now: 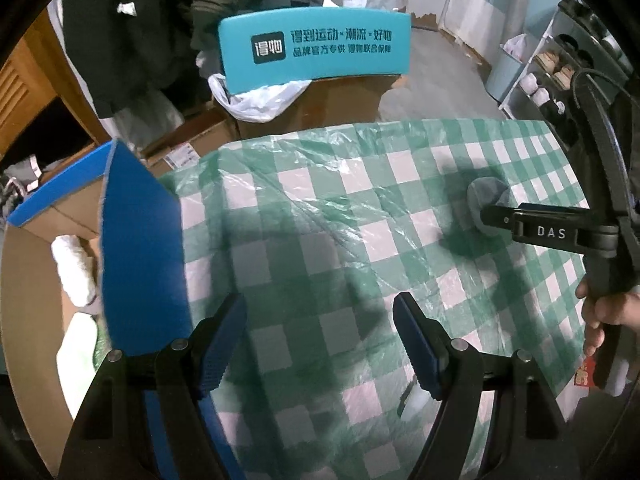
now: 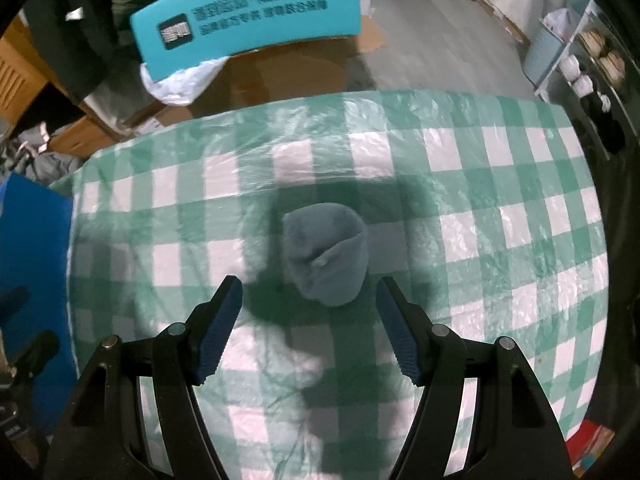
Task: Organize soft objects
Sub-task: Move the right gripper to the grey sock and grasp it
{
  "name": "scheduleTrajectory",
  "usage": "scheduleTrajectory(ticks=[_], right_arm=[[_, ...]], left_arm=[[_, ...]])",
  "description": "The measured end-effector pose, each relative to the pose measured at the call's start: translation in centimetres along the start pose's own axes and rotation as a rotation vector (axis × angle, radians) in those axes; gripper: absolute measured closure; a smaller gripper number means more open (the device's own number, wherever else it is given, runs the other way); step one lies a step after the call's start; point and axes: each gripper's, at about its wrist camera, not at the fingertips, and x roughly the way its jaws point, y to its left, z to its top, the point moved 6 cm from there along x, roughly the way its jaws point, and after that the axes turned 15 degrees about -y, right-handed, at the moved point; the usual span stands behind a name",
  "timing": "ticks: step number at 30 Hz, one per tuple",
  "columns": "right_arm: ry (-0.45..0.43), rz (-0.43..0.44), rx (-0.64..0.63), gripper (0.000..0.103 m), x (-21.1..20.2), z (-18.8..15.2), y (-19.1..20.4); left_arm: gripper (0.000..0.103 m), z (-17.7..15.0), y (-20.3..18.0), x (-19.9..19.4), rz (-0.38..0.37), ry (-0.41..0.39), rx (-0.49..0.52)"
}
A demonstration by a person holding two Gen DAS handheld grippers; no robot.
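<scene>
Sock (image 2: 325, 258): grey, rolled into a bundle, lay on the green-checked cloth (image 2: 500, 184) near mid-table, under the right tool's shadow
Right gripper (image 2: 310, 326): poised over the sock, pointed steeply down; jaws stood about half apart, empty; sock just beyond the fingertips, not yet between the pads, untouched
Left gripper (image 1: 320, 344): over bare cloth near the table's left edge; jaws wide apart, nothing between them
Box (image 1: 36, 264): cardboard, blue flap raised, just beside the table's left edge; white soft items (image 1: 74, 276) already lay inside
Hand (image 1: 608, 320): seen in the left view only, wrapped round the right tool's handle
Surroundings: teal carton (image 1: 314, 50) on brown boxes beyond the table, shoe rack (image 1: 560, 76) far right
Step in hand: judged as the approach to pick up the sock, grasp not yet made
Next move, judged: lower the right tool until the pads straddle the bundle, close gently on its middle, lift clear, carry left to the box
Caution: slippery plastic over the cloth; bundle could slide or unroll if caught by one pad only
</scene>
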Motion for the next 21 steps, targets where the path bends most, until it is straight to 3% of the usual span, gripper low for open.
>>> scheduleTrajectory(ticks=[5,18,21], right_arm=[[0.016,0.008,0.039,0.034,1.6,-0.2,-0.9],[-0.002,-0.011,-0.059,0.035,3.3,0.2,0.5],[0.005,-0.029,-0.104,0.050,3.6,0.1,1.0]], left_arm=[[0.026,0.8,-0.6,1.7,-0.006,0.008,0.009],[0.026,0.0,-0.5,3.3,-0.019,0.046,0.000],[0.026,-0.2,-0.4,3.3,-0.018,0.050,0.003]])
